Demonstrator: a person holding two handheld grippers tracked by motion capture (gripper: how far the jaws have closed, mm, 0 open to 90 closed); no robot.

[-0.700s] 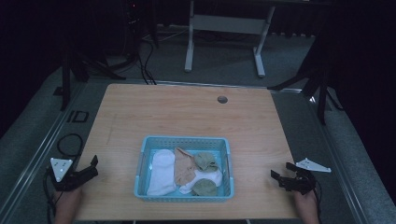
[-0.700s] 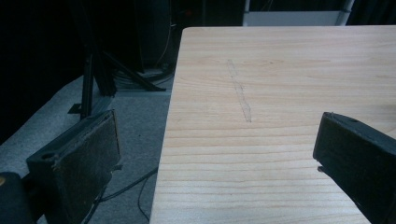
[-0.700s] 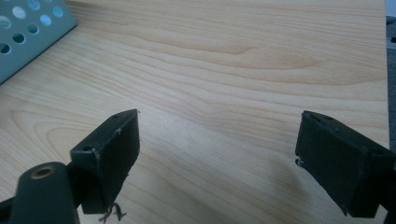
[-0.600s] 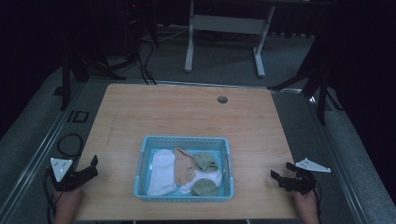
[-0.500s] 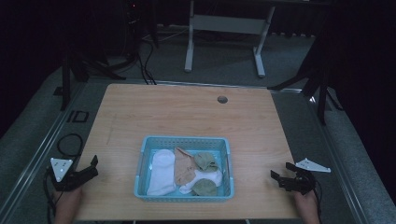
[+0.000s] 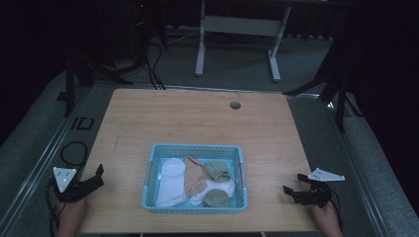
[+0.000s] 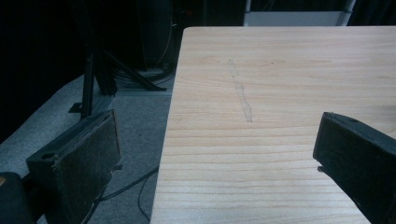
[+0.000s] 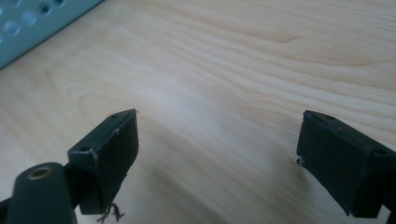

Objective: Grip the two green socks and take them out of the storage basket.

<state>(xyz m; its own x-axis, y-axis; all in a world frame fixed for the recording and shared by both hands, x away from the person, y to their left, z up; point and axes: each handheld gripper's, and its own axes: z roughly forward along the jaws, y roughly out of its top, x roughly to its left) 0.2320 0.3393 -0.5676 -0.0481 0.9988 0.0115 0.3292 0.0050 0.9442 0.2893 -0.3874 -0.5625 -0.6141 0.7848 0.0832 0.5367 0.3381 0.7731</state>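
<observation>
A: Noted the basket (image 6: 193, 207) as landmark. It sat on the worktop (image 6: 197, 118), near the person's edge, roughly centred. Socks lay inside it: a white sock (image 6: 170, 181) at the basket's left end, a tan sock (image 6: 196, 178) in the middle, two green socks (image 6: 217, 170) toward its right end.

B: Grippers?

A: Left gripper (image 6: 94, 178) lay off the basket's left side, at the worktop's left edge. Right gripper (image 6: 292, 191) lay off the basket's right side, on the worktop. Both were well apart from the basket, neither touching it.

B: Jaw state?

A: Both spread wide, nothing between them. In the left gripper view the gripper (image 7: 219, 154) straddled the worktop edge, bare wood ahead. In the right gripper view the gripper (image 8: 217, 149) stood over bare wood, with a corner of the basket (image 8: 37, 23) at upper left.

B: Which one is better placed for which sock?

A: Judgement: the white sock's long axis ran from the basket's near wall to its far wall, at the end nearer the left gripper. The green socks lay nearer the right gripper. Either hand must travel inward toward the basket, then drop over its wall.

B: Distances comparable?

A: About equal on both sides, as far as the high view shows.
</observation>
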